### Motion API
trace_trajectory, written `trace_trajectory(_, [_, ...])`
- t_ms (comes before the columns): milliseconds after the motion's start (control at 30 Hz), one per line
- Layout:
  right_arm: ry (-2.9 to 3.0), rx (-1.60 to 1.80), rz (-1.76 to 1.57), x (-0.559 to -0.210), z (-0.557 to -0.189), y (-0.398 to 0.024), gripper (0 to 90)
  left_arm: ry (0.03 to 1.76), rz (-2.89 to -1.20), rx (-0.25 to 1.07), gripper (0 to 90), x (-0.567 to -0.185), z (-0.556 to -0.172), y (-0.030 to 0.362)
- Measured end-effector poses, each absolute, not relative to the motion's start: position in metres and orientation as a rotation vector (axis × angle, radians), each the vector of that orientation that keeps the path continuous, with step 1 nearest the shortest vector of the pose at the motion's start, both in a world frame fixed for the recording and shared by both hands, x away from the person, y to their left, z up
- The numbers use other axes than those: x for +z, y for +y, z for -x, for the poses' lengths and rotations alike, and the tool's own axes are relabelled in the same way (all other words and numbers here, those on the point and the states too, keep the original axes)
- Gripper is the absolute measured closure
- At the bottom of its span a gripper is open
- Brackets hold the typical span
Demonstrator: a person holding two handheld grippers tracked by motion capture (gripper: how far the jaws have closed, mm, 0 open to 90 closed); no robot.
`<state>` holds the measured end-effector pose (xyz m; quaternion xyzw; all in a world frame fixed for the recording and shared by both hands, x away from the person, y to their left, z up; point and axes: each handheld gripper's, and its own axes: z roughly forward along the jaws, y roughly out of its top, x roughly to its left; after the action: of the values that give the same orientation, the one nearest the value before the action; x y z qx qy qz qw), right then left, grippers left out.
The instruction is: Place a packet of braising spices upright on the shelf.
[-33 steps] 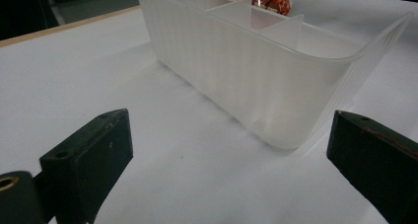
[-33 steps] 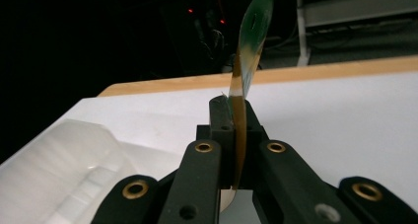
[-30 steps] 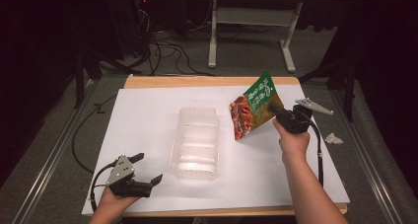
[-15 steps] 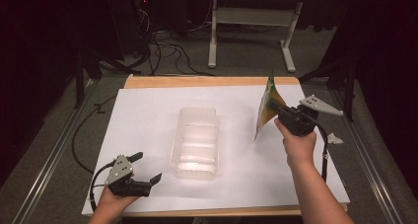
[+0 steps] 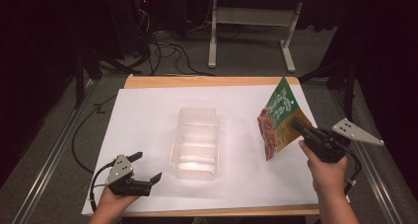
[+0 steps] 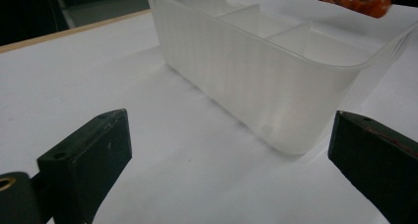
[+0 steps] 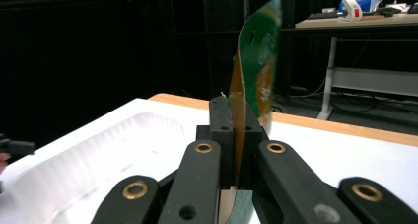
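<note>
Left gripper (image 5: 147,167) sits at the near left corner of the tabletop (image 5: 148,115), held low in the person's left hand (image 5: 111,203), its jaws spread wide with nothing between them. In the left gripper view they frame the near end of a clear plastic container (image 6: 256,76), which stands apart from them. That container (image 5: 195,142) is a long, translucent, ribbed tub split by cross walls into compartments, standing upright at the middle of the white sheet covering the tabletop. To its right, the right gripper (image 5: 297,125) is clamped tight on a snack packet (image 5: 277,119), lifted clear of the surface and tilted. The packet is green at the top with a hang hole, orange-brown below with a picture of reddish food; in the right gripper view its edge (image 7: 254,76) stands pinched between the closed jaws. A wooden edge borders the sheet. Behind lie a dark room, cables (image 5: 162,49) on the floor and a white-legged desk frame (image 5: 251,21).
</note>
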<state>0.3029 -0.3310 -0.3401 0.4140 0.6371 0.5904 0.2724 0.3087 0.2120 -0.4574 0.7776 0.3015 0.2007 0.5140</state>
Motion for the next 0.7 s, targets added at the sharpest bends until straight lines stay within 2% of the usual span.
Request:
trace_trajectory(300, [1.756,1.589,-1.085,-0.346,-0.272,-0.346,90.0,0.732,-1.872,0.479,3.3,-0.458,-0.309,0.212])
trace_trajectory(700, [1.744,1.562,-1.125,-0.355,-0.273,-0.356,90.0,0.733,-1.878,0.480,3.4,-0.459,-0.310,0.212])
